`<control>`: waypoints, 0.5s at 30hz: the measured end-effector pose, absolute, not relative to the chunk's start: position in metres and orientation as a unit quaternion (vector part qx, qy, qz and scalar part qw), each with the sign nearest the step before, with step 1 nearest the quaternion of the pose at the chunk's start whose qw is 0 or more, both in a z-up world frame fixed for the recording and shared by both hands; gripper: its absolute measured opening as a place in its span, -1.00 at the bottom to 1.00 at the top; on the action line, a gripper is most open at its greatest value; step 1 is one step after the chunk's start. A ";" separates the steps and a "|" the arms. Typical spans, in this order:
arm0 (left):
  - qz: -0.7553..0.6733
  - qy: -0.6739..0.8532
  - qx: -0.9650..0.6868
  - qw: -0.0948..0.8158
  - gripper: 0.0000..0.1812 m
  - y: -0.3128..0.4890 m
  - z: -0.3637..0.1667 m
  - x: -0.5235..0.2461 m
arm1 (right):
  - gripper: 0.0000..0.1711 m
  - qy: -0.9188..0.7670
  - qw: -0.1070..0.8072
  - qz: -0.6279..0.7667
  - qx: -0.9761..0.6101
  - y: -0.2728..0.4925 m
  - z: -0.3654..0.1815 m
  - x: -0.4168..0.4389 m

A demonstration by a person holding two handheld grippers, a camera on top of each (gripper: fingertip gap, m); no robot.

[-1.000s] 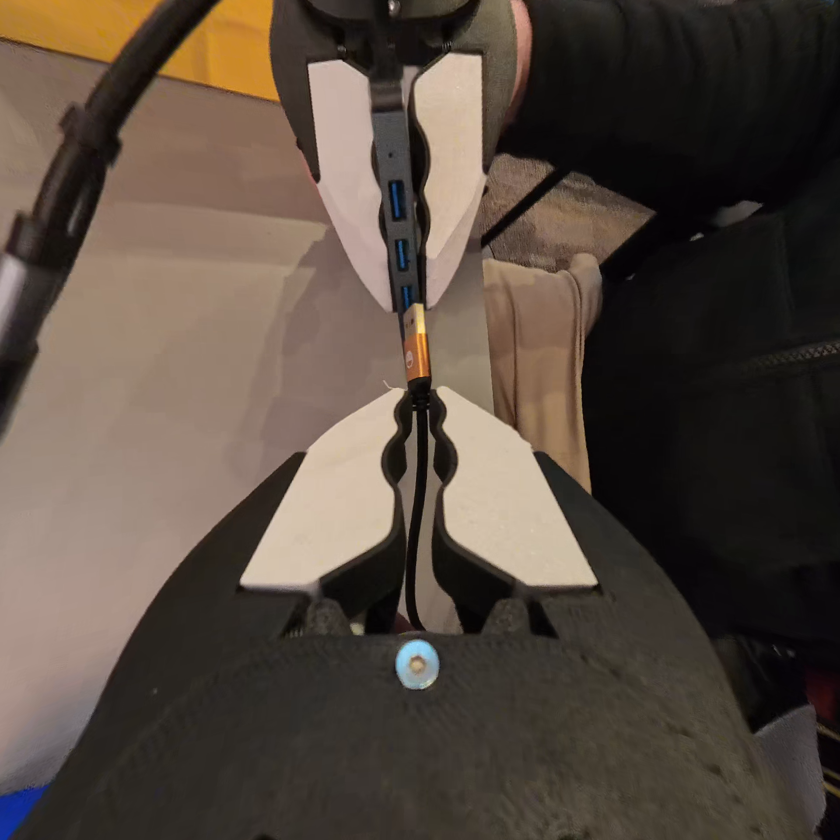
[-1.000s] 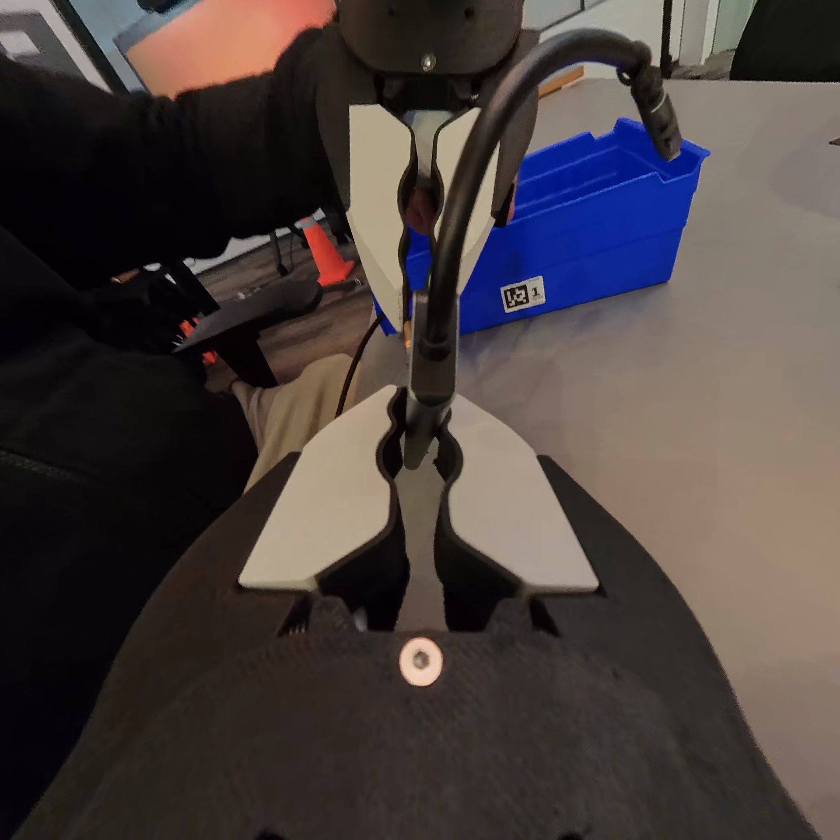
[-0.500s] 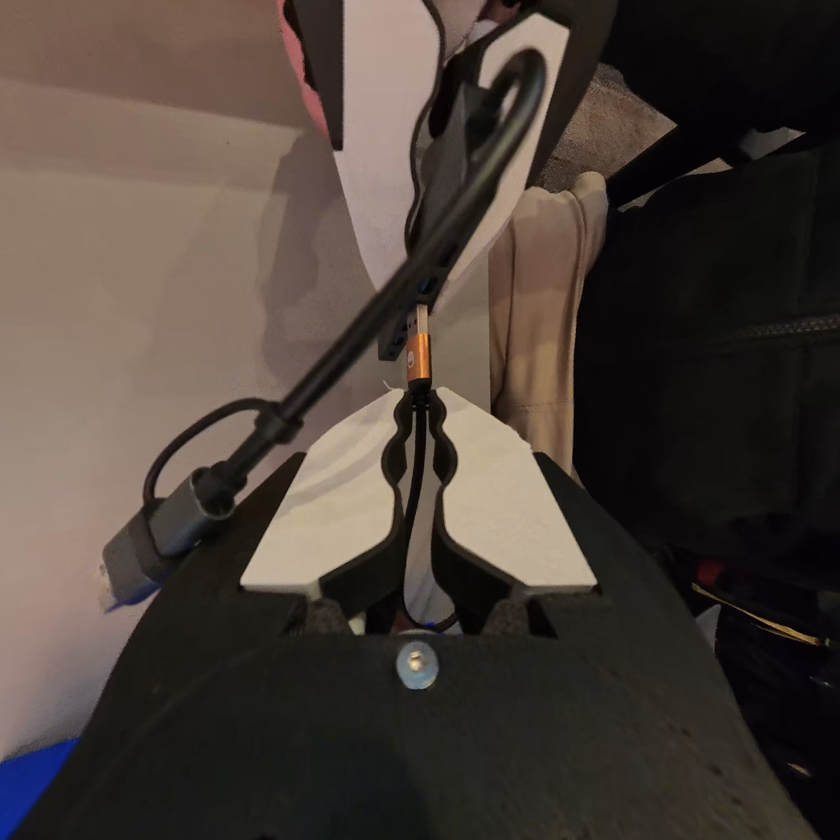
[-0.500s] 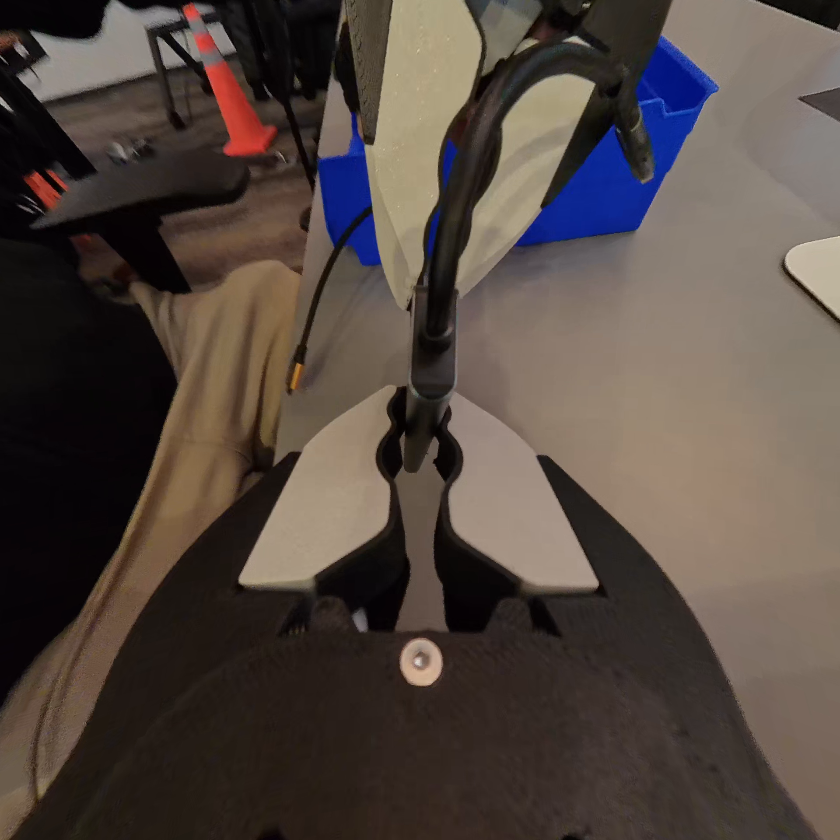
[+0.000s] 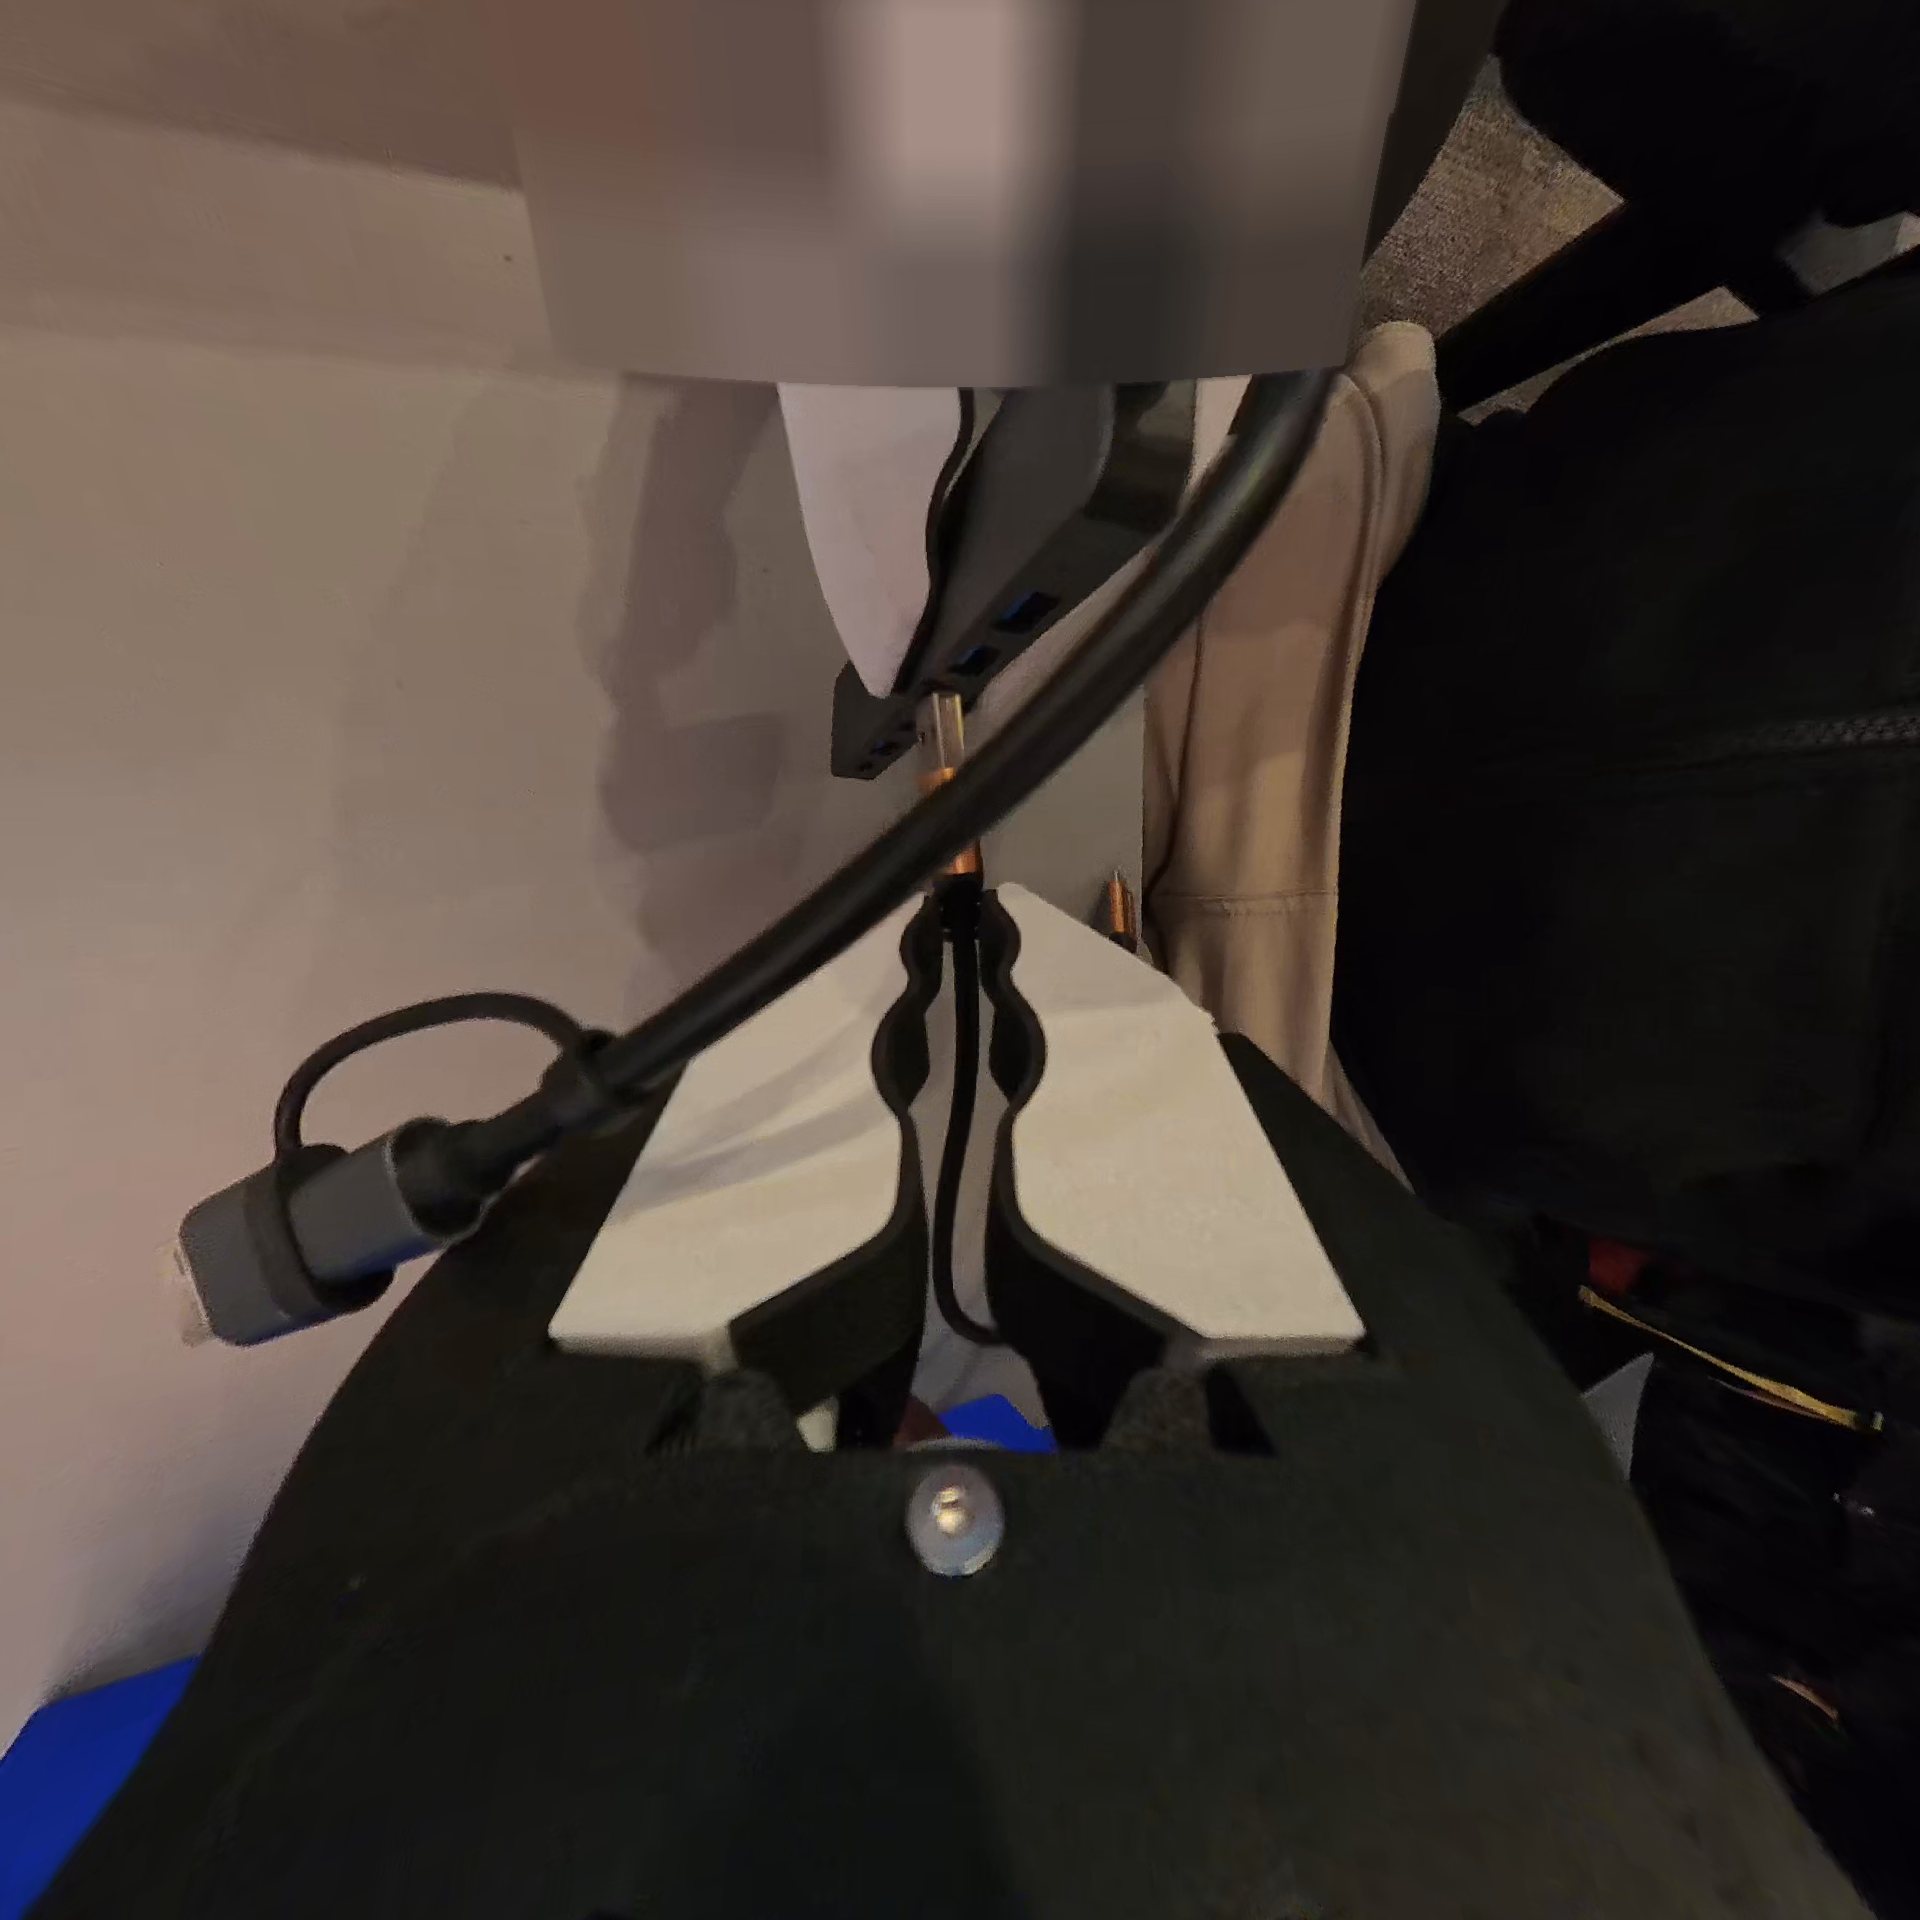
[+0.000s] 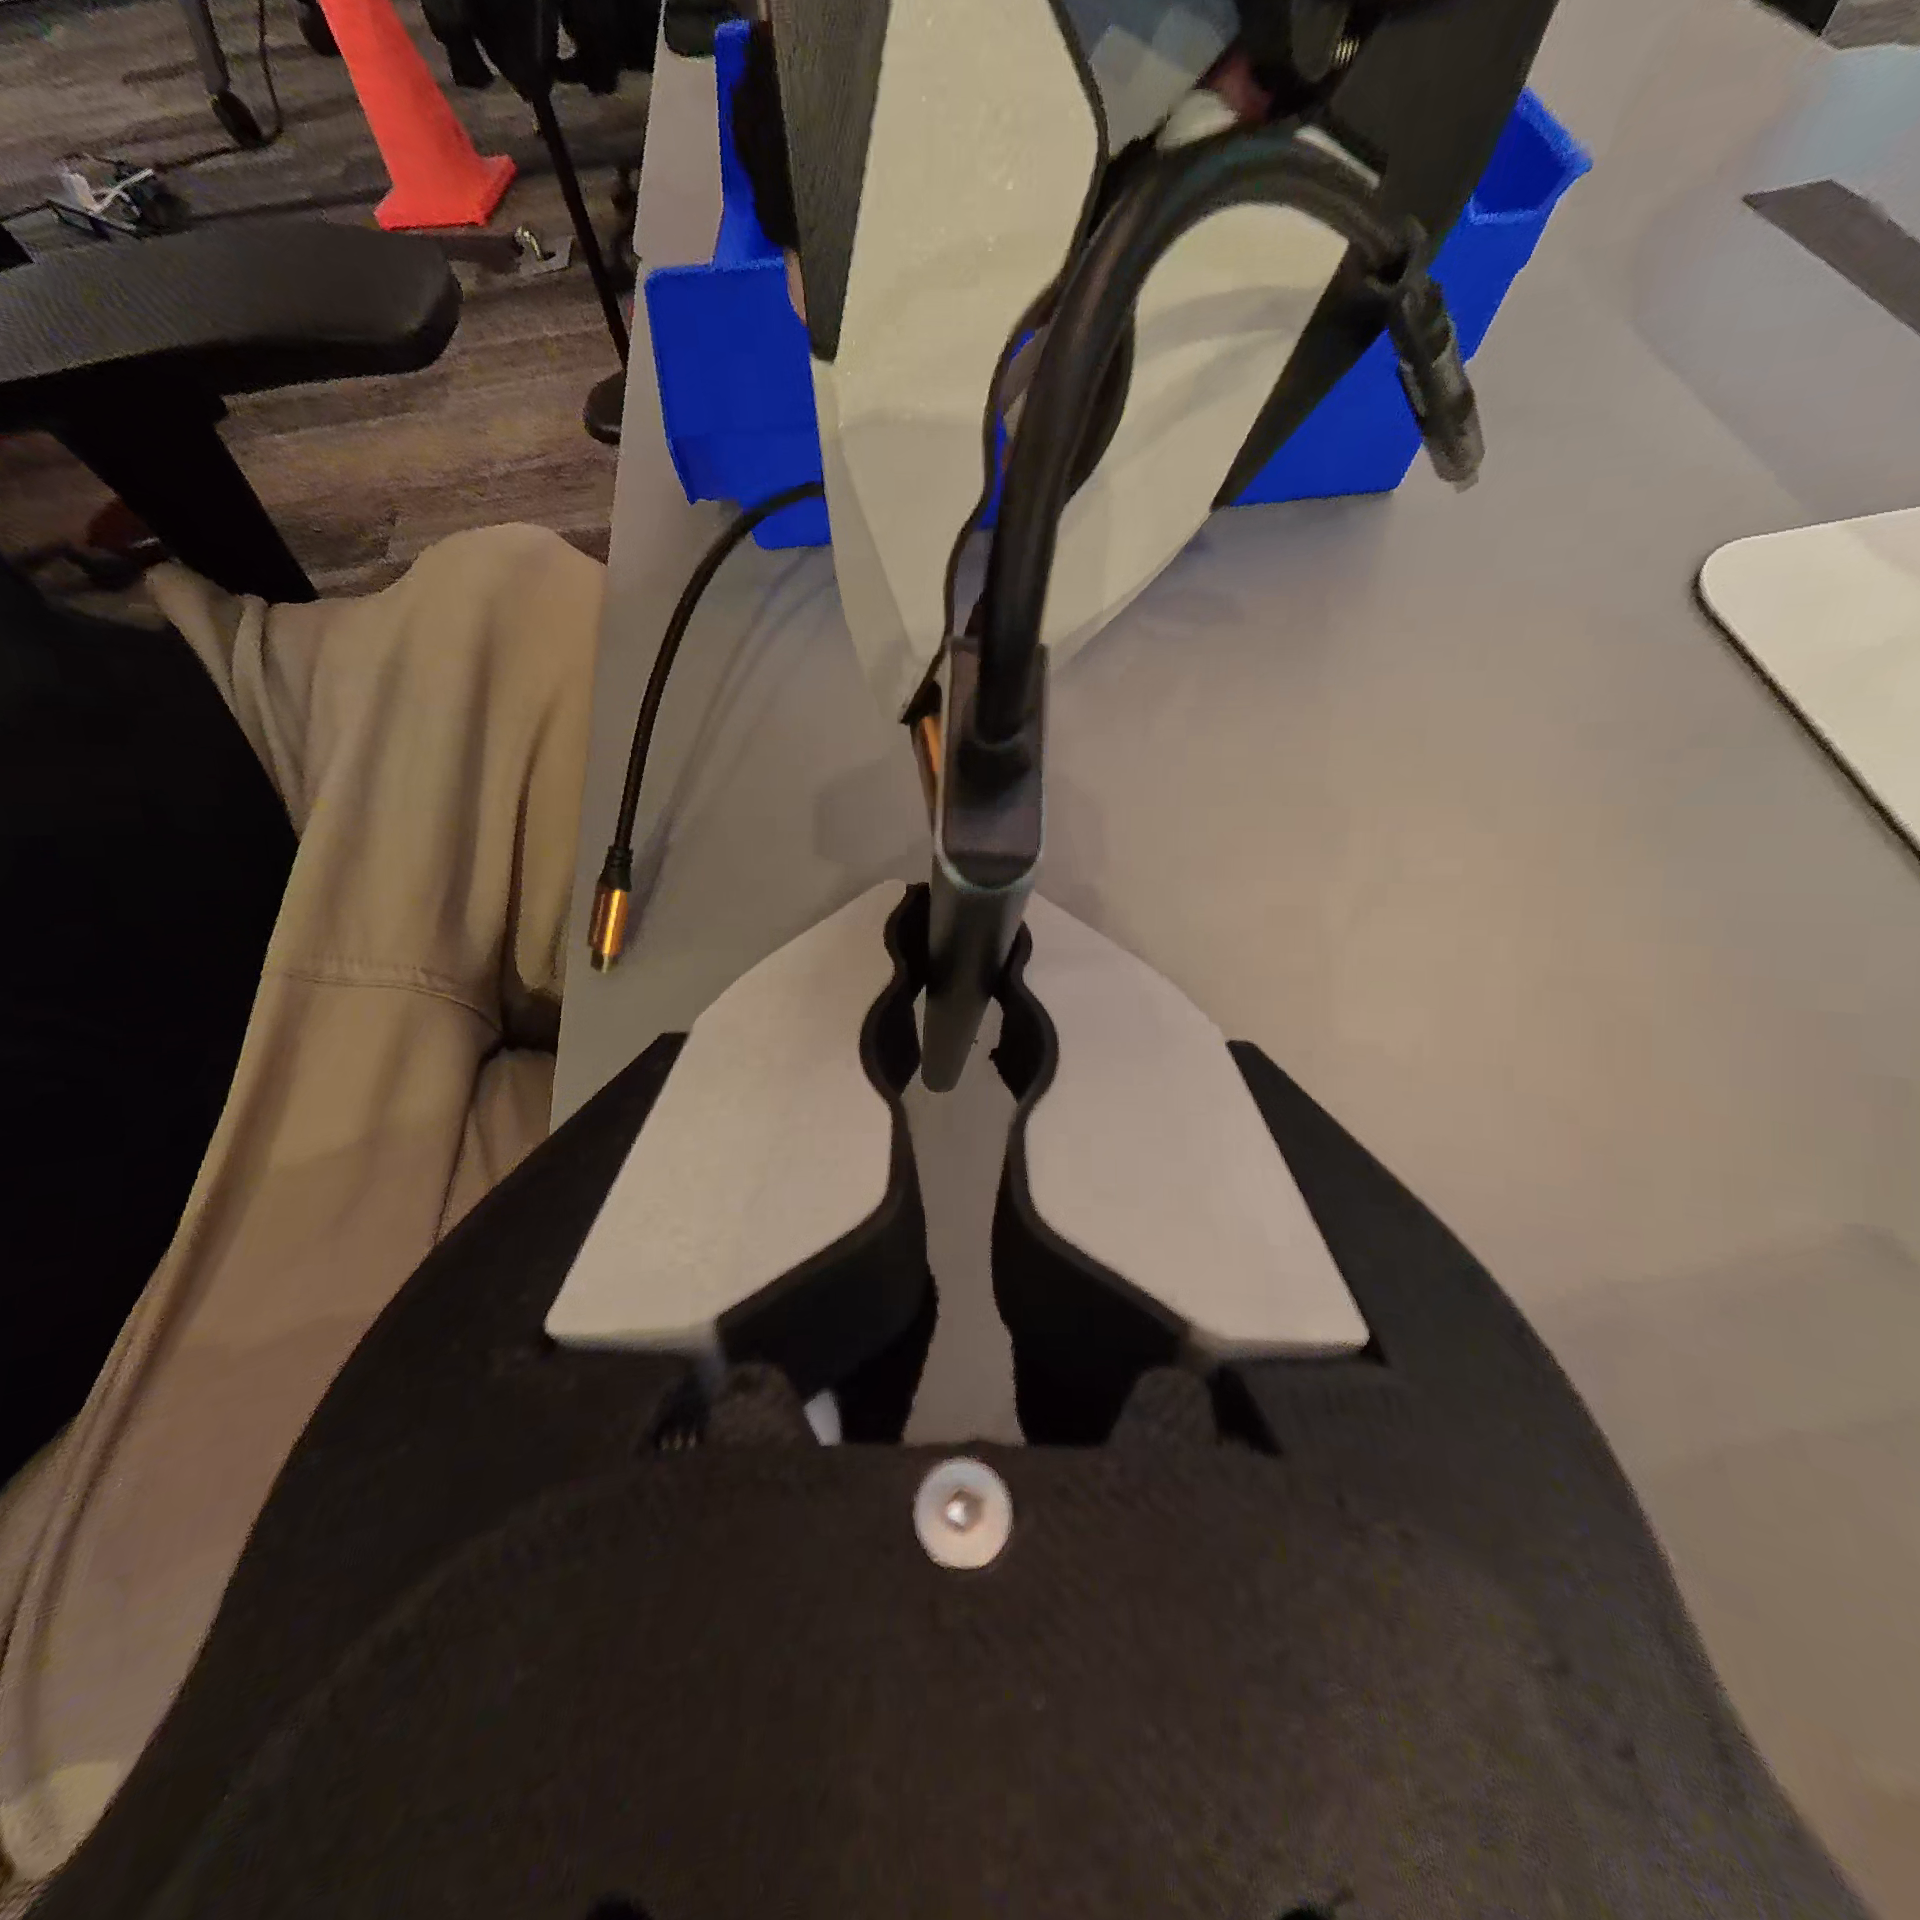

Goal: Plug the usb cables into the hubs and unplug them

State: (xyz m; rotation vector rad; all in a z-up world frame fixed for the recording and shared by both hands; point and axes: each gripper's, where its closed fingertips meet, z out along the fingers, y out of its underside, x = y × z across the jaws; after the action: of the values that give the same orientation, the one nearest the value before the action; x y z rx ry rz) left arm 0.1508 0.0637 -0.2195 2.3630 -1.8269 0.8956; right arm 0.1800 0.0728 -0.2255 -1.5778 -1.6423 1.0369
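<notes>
While the left gripper (image 5: 958,902) has its jaws closed on the thin black usb cable (image 5: 954,1132) just behind the orange plug (image 5: 954,821), the plug's metal tip sits at a port on the dark hub (image 5: 961,665); whether it is seated or only touching the opening cannot be told. The right gripper (image 6: 961,951) has its jaws clamped on one end of that hub, which is held in the air above the grey table (image 6: 1403,883). The hub's own thick lead (image 5: 1039,821) loops across the plug and ends in a grey connector (image 5: 281,1247) resting against the left gripper's housing (the lead hides part of the plug in the left wrist view). Risks, as judged from this arrangement: the hub sits at an angle to the plug, so any push or pull off the port's axis may bind or bend the tip; the crossing lead may snag the plug; the hold on the bare cable, not the plug body, may slip. A blue bin (image 6: 727,364) stands farther back on the table.
</notes>
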 end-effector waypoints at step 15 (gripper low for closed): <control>0.239 -0.624 0.742 0.045 -0.93 0.060 -0.227 0.152 | -0.88 -0.669 0.313 0.345 -0.578 0.064 -0.234 0.177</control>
State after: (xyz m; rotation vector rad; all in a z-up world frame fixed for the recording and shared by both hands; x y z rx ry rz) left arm 0.1524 0.0599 -0.2272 2.2678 -1.9076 0.7310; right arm 0.1765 0.0644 -0.2344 -1.5251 -1.7654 0.9107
